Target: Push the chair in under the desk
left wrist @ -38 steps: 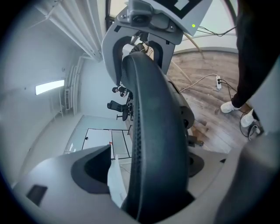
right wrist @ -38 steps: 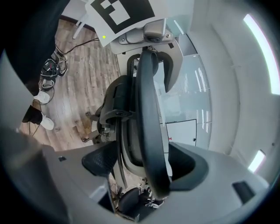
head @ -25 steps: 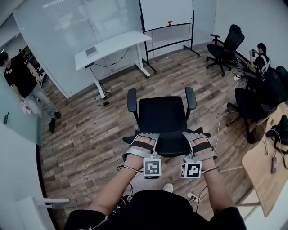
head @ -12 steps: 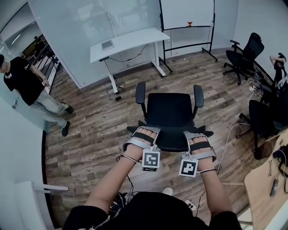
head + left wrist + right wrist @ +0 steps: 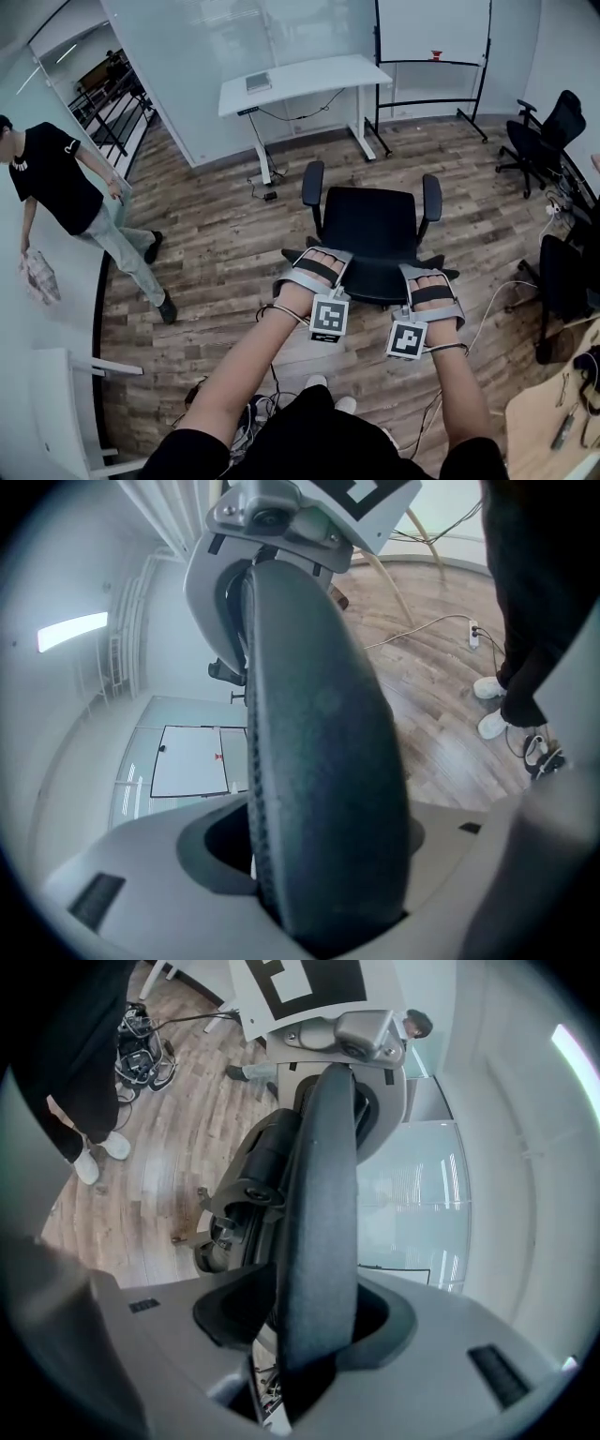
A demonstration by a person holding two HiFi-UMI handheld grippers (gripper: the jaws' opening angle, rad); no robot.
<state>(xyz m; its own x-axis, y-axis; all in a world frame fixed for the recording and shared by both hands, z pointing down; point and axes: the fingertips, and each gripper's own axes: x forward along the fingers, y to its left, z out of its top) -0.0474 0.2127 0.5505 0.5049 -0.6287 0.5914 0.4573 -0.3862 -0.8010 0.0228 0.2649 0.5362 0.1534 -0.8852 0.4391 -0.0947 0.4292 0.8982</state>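
A black office chair point(image 5: 375, 230) with two armrests stands on the wood floor, its seat facing the white desk point(image 5: 309, 77) at the back. A stretch of floor lies between the two. My left gripper point(image 5: 319, 262) is shut on the left part of the backrest's top edge. My right gripper point(image 5: 427, 281) is shut on the right part. The backrest edge point(image 5: 319, 761) fills the notch between the jaws of my left gripper point(image 5: 323, 892) in the left gripper view. The right gripper view shows the thin backrest edge point(image 5: 319, 1222) wedged in my right gripper point(image 5: 314, 1354).
A person in a black shirt point(image 5: 56, 183) walks at the left. A rolling whiteboard point(image 5: 433, 28) stands right of the desk. More black chairs point(image 5: 544, 136) and a wooden table point(image 5: 562, 427) are at the right. Cables point(image 5: 267, 192) lie under the desk and near my feet.
Both grippers and the chair have moved forward together towards the desk, which now looks nearer. The person at the left has stepped along the glass wall.
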